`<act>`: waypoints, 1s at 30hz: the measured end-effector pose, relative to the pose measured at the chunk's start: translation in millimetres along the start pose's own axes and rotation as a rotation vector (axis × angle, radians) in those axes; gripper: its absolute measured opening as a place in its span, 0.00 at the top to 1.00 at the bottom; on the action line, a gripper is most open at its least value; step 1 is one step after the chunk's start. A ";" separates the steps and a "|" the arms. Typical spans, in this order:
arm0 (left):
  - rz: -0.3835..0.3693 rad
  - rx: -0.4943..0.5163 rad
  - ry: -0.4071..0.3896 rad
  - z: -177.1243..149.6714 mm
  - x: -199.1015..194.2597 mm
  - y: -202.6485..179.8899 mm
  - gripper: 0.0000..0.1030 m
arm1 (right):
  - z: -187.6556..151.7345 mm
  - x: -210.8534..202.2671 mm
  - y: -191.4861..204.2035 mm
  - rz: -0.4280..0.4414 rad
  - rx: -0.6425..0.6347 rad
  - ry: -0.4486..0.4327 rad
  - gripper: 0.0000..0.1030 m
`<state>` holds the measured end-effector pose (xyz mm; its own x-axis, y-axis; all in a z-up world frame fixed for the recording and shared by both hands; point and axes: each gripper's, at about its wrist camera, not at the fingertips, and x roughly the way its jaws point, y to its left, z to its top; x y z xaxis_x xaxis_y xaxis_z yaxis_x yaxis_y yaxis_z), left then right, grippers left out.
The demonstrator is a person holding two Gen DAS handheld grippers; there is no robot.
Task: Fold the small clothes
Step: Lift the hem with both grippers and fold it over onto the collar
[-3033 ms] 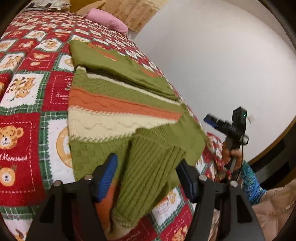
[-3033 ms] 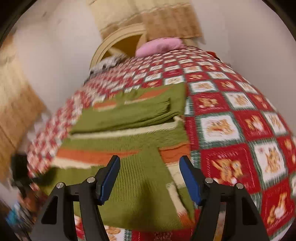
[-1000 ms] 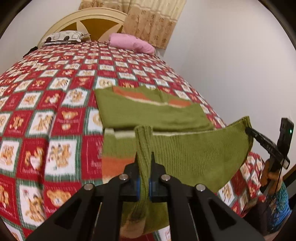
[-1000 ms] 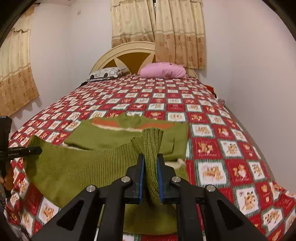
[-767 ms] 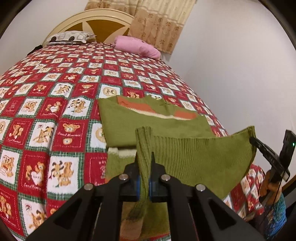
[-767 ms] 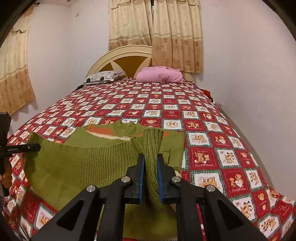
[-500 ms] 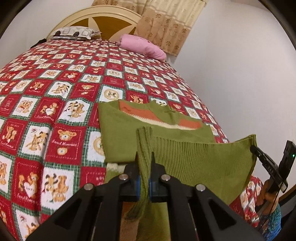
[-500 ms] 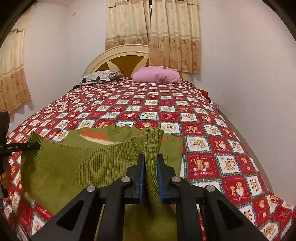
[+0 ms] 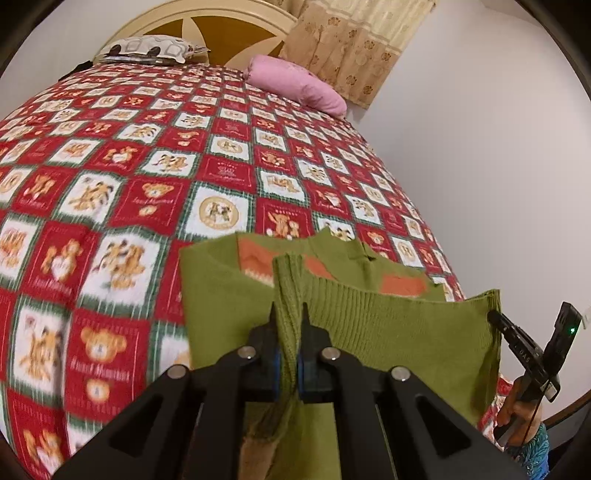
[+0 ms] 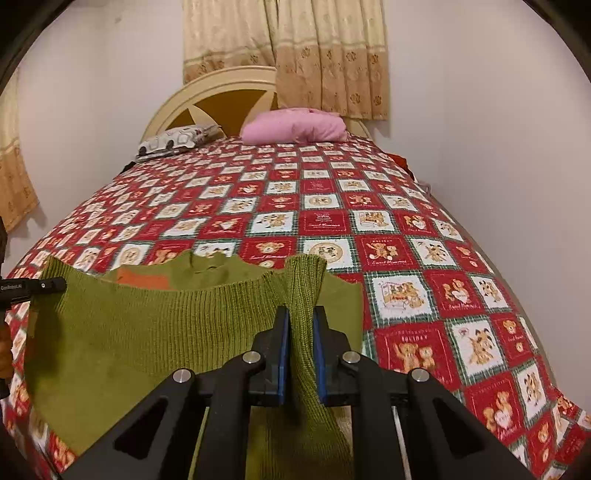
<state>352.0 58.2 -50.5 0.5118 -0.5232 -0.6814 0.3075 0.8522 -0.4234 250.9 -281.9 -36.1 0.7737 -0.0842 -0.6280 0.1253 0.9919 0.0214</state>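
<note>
Now | both claws still clamp sweater hem | carried apparently nearer collar

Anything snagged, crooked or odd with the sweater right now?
Nothing stands out. The left gripper and right gripper each pinch a hem corner of the green sweater, lifted evenly above the bedspread.

The sweater is lying at the near end of the bedspread, with both pillows sitting far behind it.

Both wrist views face the headboard, sharing the sweater.
</note>
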 end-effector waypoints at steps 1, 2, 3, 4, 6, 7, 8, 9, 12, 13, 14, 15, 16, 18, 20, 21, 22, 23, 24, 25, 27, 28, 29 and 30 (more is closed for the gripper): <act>0.002 0.001 0.002 3.9 3.9 0.0 0.94 | 3.7 7.4 -1.3 -0.003 0.004 0.005 0.89; 0.004 0.002 0.003 9.2 9.0 -0.3 0.94 | 8.1 15.4 -2.7 -0.005 0.008 0.010 0.89; 0.008 0.003 0.004 15.5 14.9 0.0 0.94 | 13.4 24.6 -4.6 -0.004 0.017 0.015 0.89; 0.009 0.002 0.003 20.3 19.1 0.8 0.94 | 16.3 29.7 -5.7 -0.003 0.022 0.018 0.89; 0.010 0.000 0.002 32.5 29.4 1.5 0.94 | 25.0 44.4 -7.5 -0.016 0.026 0.017 0.89; 0.010 0.000 -0.002 38.4 34.2 2.3 0.94 | 29.1 52.2 -8.6 -0.024 0.028 0.014 0.89; 0.013 0.000 -0.005 44.2 39.8 3.4 0.94 | 32.0 58.6 -9.3 -0.028 0.032 0.015 0.89; 0.019 -0.003 -0.010 49.1 45.7 5.2 0.94 | 34.9 66.1 -9.9 -0.031 0.039 0.015 0.89; 0.044 -0.025 -0.014 55.8 65.3 14.9 0.94 | 37.1 93.5 -13.5 -0.039 0.059 0.024 0.89; 0.052 -0.037 -0.013 55.9 72.1 19.2 0.94 | 36.1 101.5 -14.5 -0.038 0.065 0.030 0.89; 0.066 -0.052 -0.012 55.2 78.4 23.8 0.94 | 32.8 112.8 -15.0 -0.042 0.070 0.036 0.89; 0.088 -0.068 -0.012 53.0 86.3 30.1 0.94 | 29.9 120.2 -15.7 -0.043 0.071 0.037 0.90; 0.107 -0.076 -0.011 50.9 91.9 33.9 0.94 | 26.3 127.6 -16.5 -0.058 0.062 0.040 0.94; 0.134 -0.106 -0.002 43.4 104.0 45.0 0.94 | 22.0 142.2 -21.9 -0.057 0.079 0.068 0.94; 0.130 -0.111 -0.027 41.2 103.0 47.7 0.91 | 19.6 151.3 -35.6 -0.038 0.147 0.107 0.94; 0.136 -0.108 -0.032 41.8 102.0 47.0 0.89 | 17.9 155.7 -43.8 -0.026 0.186 0.130 0.94; 0.155 -0.099 -0.038 41.2 101.4 44.8 0.88 | 15.7 159.7 -51.9 -0.009 0.226 0.149 0.94; 0.169 -0.093 -0.040 40.9 102.3 43.6 0.85 | 13.2 162.9 -59.4 0.012 0.269 0.160 0.94; 0.183 -0.085 -0.040 41.0 103.4 42.6 0.83 | 12.0 164.0 -64.2 0.026 0.297 0.163 0.94; 0.198 -0.078 -0.041 41.2 104.2 41.0 0.81 | 11.3 164.6 -67.4 0.042 0.316 0.164 0.94; 0.236 -0.073 -0.041 41.9 105.2 40.1 0.69 | 10.7 164.7 -68.3 0.050 0.327 0.166 0.94; 0.252 -0.077 -0.042 42.5 105.8 41.5 0.65 | 10.9 163.9 -67.5 0.045 0.324 0.166 0.93; 0.262 -0.084 -0.043 42.7 105.7 43.2 0.61 | 11.6 161.3 -67.2 0.031 0.324 0.164 0.93; 0.260 -0.093 -0.040 43.1 104.0 45.2 0.61 | 12.7 153.7 -67.0 -0.003 0.329 0.146 0.93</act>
<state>453.7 42.6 -114.8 0.5961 -0.2845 -0.7508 0.0874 0.9526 -0.2916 369.3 -362.5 -124.2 0.6787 -0.0493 -0.7328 0.3393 0.9060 0.2532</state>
